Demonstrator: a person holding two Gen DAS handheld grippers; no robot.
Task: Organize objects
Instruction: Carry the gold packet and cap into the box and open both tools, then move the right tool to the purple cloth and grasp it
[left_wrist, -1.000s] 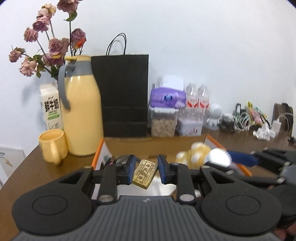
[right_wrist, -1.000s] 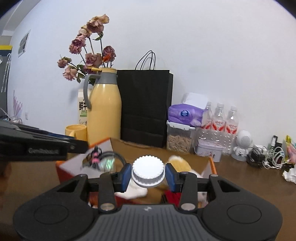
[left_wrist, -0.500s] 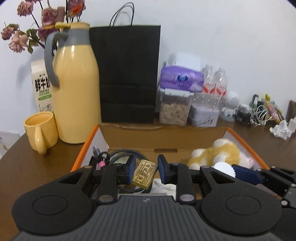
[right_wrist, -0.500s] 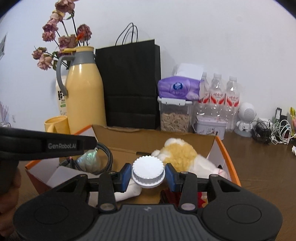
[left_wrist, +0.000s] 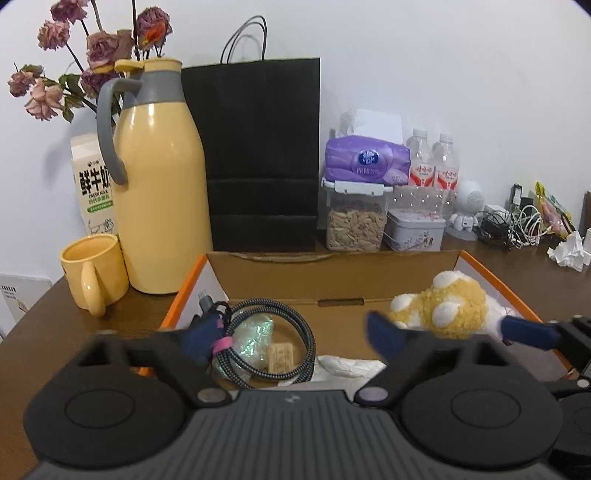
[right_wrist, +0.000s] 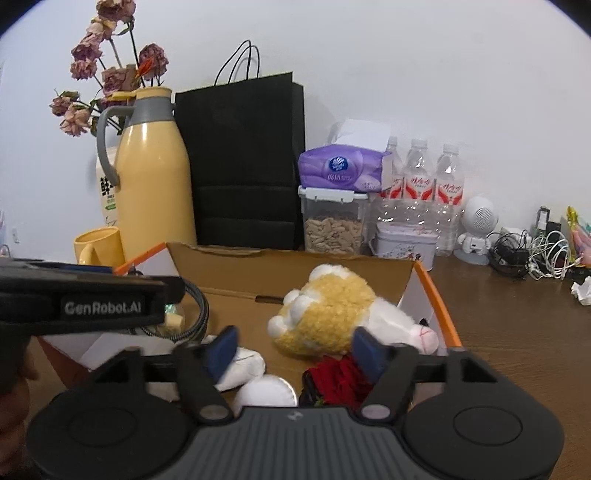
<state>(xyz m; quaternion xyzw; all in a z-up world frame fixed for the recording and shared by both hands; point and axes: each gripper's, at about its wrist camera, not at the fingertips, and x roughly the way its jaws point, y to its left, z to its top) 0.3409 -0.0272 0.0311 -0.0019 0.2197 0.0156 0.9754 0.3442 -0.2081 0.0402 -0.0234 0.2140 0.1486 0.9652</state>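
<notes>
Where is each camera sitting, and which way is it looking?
Left wrist view: rides on the left gripper, looking forward over the cardboard box; its own opening jaws show, with the block lying loose below.
Right wrist view: rides on the right gripper, facing the same way; its opening jaws show, the white cap lying in the box.
Both share: the plush toy, yellow jug, black bag.
</notes>
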